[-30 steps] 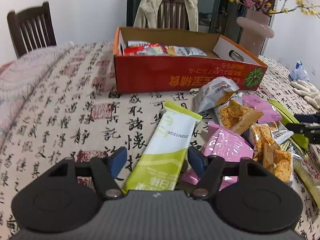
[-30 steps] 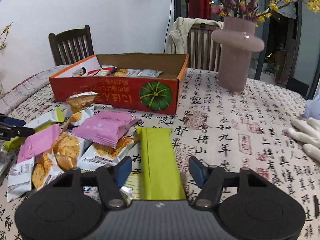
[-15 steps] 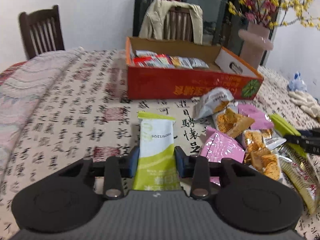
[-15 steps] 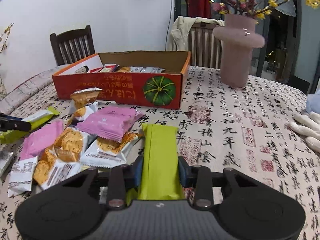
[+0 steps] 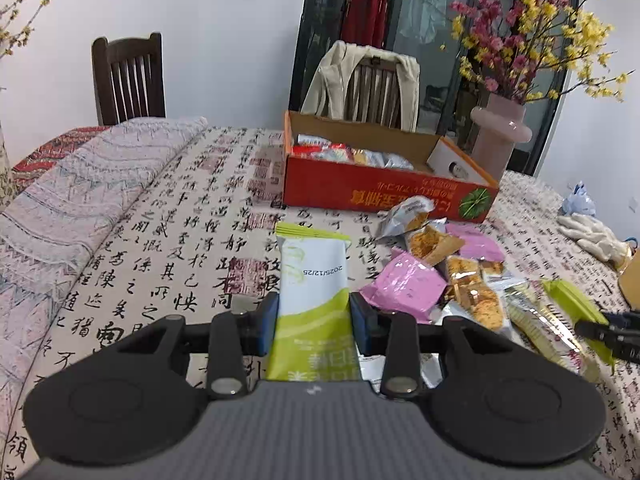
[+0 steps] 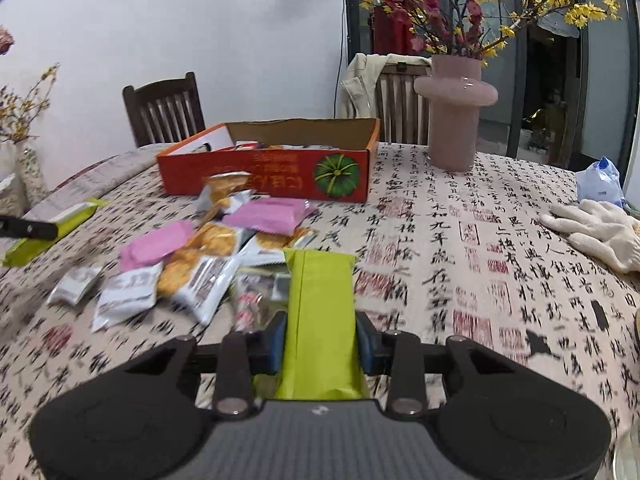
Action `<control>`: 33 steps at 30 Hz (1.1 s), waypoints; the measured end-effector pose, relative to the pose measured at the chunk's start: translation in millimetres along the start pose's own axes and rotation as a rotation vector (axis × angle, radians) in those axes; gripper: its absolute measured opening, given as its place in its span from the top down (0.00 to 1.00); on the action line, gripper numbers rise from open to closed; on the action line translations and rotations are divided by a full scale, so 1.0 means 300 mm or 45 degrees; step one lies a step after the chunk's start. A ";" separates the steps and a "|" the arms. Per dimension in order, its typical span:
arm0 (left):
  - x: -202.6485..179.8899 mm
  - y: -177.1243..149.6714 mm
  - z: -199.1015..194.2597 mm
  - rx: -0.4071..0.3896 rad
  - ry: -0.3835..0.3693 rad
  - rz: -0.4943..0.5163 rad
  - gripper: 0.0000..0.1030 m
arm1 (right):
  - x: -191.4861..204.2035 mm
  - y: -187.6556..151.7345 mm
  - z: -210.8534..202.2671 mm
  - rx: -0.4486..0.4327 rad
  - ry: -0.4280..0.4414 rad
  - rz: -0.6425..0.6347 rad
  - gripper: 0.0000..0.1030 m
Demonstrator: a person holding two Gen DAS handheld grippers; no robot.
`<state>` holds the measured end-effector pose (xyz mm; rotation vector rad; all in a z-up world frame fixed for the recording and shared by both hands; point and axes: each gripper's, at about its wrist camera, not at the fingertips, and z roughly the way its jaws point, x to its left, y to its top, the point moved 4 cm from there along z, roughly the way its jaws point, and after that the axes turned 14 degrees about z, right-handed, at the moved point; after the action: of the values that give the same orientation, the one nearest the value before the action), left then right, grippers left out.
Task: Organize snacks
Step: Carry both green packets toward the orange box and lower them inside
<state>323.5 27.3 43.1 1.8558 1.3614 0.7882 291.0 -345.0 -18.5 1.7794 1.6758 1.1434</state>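
Fingers of the left gripper [image 5: 313, 322] clamp a white-and-green snack bar [image 5: 312, 292], lifted off the tabletop [image 5: 160, 232]; fingers of the right gripper [image 6: 321, 343] pinch a plain green snack bar [image 6: 320, 312], also raised. Loose pile of pink packets [image 6: 276, 214] and cracker packs [image 6: 200, 276] lies mid-tabletop, between the two grippers. Orange cardboard box [image 6: 272, 172] with a pumpkin print sits beyond the pile toward the far edge, already holding some snacks, pink vase [image 6: 454, 120] near its right end, white glove [image 6: 596, 228] at the right edge.
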 end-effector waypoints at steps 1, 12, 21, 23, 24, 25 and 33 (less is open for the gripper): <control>-0.005 0.002 -0.014 -0.015 -0.001 0.003 0.63 | 0.006 -0.009 -0.015 -0.002 0.009 -0.001 0.67; -0.005 0.026 -0.029 -0.046 -0.001 0.000 0.63 | 0.036 -0.022 -0.064 -0.032 0.052 -0.002 0.67; 0.050 0.222 0.070 -0.137 -0.004 0.040 0.63 | 0.082 0.111 -0.021 -0.081 0.068 -0.076 0.67; 0.069 0.295 0.128 -0.154 0.006 0.044 0.63 | 0.097 0.175 0.005 -0.105 0.066 -0.100 0.67; 0.075 0.329 0.159 -0.158 0.006 0.044 0.63 | 0.108 0.209 0.017 -0.122 0.060 -0.115 0.67; 0.082 0.367 0.194 -0.159 0.002 0.048 0.63 | 0.123 0.247 0.035 -0.139 0.057 -0.133 0.67; 0.117 0.623 0.555 -0.092 0.001 0.021 0.63 | 0.198 0.552 0.310 -0.184 0.050 -0.162 0.67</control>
<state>566.7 -7.5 102.4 1.8132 1.3027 0.8359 459.9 -295.7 74.9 1.5497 1.6579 1.2169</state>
